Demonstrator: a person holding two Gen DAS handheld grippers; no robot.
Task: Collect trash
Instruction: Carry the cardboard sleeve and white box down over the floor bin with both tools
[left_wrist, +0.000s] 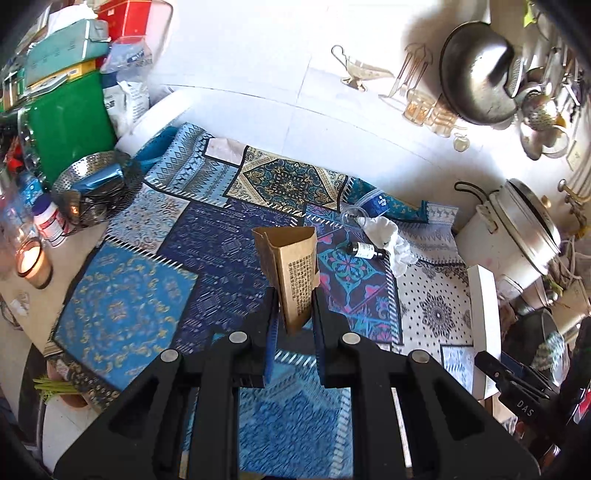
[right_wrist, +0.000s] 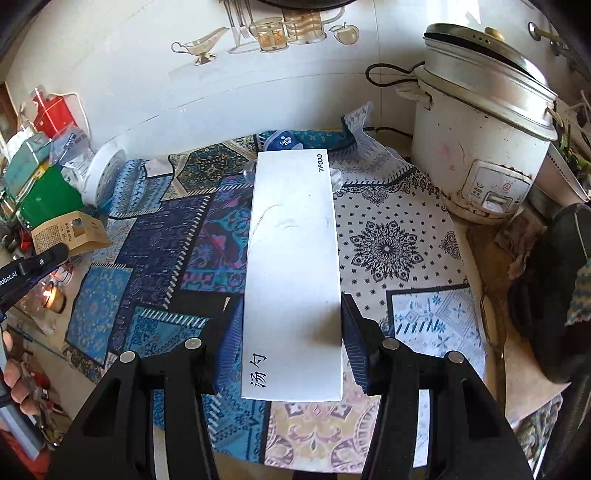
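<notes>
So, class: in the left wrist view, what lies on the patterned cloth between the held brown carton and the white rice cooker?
In the left wrist view, between the brown carton and the rice cooker lie a small dark bottle and crumpled white tissue.

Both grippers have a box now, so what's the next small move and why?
Probably carry both to a trash container, none visible here. The left gripper pinches the brown carton and the right gripper clamps the white box, both lifted above the patterned cloth; the tissue stays behind.
</notes>
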